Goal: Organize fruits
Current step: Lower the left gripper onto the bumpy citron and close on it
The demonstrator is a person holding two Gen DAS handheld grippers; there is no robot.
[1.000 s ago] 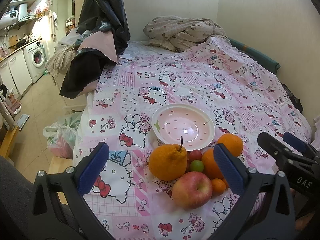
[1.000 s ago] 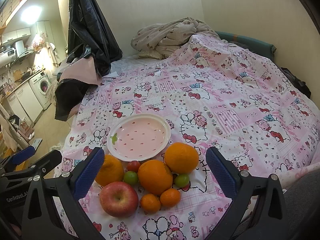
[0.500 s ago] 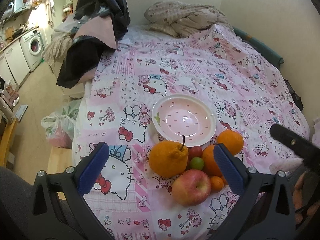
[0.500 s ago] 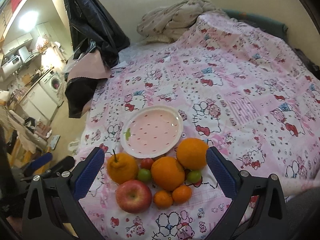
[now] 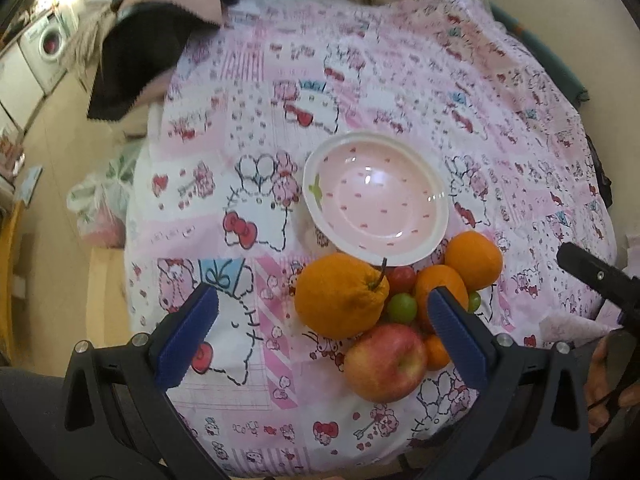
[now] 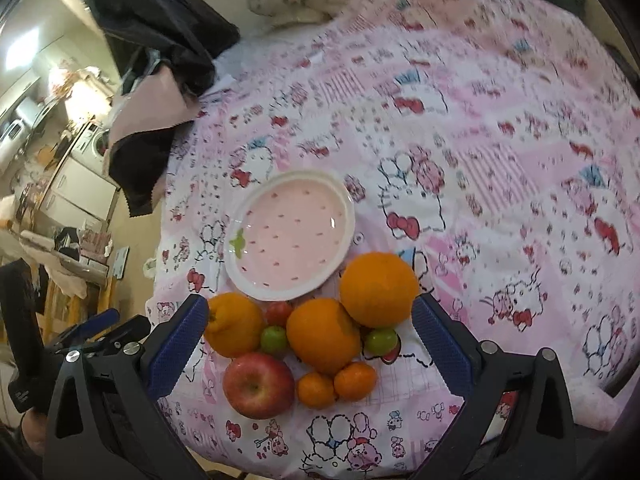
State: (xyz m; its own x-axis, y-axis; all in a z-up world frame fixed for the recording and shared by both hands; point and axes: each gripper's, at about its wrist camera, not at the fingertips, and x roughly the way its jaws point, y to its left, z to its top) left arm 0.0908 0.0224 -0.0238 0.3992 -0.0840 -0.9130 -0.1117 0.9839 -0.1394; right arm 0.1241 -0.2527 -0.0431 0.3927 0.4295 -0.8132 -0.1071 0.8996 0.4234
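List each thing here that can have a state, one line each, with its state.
left hand-held gripper: open, holding nothing
right hand-held gripper: open, holding nothing
plate: upright, no fruit on it
apple: on the bedspread, not on the plate
bedspread: spread flat under the fruit

We get even, fairly bright indoor light in both views, soft shadows only. Small specular glints on the plate (image 5: 434, 200) ahead of the left gripper. Blown-out patch at the far left of the right wrist view, around the kitchen (image 6: 60, 92). Bedspread (image 6: 520, 120) print is smeared by motion blur, worst far ahead and to the right. Heavy fisheye bending, black vignette at the corners.
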